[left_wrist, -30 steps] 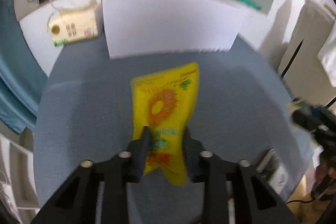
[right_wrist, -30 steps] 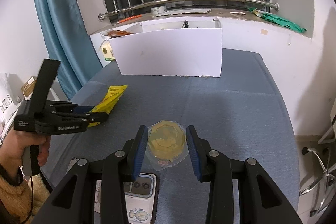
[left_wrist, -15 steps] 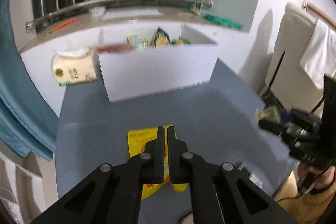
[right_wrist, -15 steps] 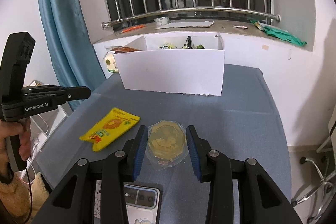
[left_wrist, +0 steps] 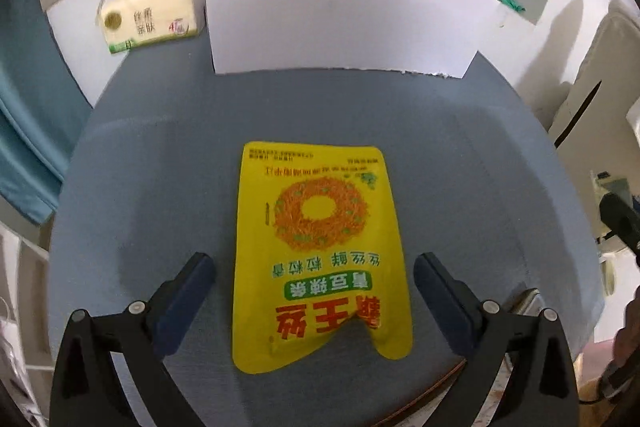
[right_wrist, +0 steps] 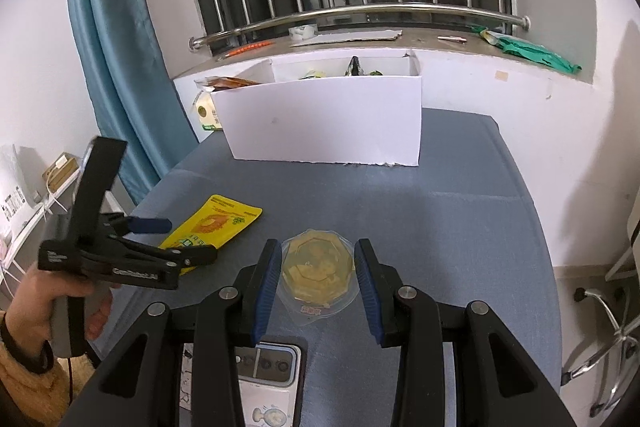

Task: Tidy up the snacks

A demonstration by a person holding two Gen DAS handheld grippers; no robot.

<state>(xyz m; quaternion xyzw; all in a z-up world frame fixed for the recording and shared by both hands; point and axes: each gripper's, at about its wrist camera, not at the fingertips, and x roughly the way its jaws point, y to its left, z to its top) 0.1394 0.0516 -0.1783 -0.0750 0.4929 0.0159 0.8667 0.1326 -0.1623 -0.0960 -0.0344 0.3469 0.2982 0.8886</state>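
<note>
A yellow snack packet (left_wrist: 320, 247) lies flat on the blue-grey table; it also shows in the right wrist view (right_wrist: 212, 225). My left gripper (left_wrist: 314, 283) is open, its fingers wide on either side of the packet's near end, low over it. A round clear-wrapped pastry (right_wrist: 318, 269) lies on the table between the fingers of my right gripper (right_wrist: 316, 267), which is open and close to its sides. A white box (right_wrist: 324, 119) with snacks inside stands at the table's back; it also shows in the left wrist view (left_wrist: 340, 7).
A tissue pack (left_wrist: 150, 15) stands left of the box against the wall. A phone (right_wrist: 268, 371) lies at the table's near edge under my right gripper. A blue curtain (right_wrist: 108, 47) hangs at the left. A window ledge (right_wrist: 360, 39) with bars runs behind the box.
My left gripper has opened from shut and dropped low over the yellow packet, which lies flat between its fingers. The right gripper and pastry have stayed in place.
</note>
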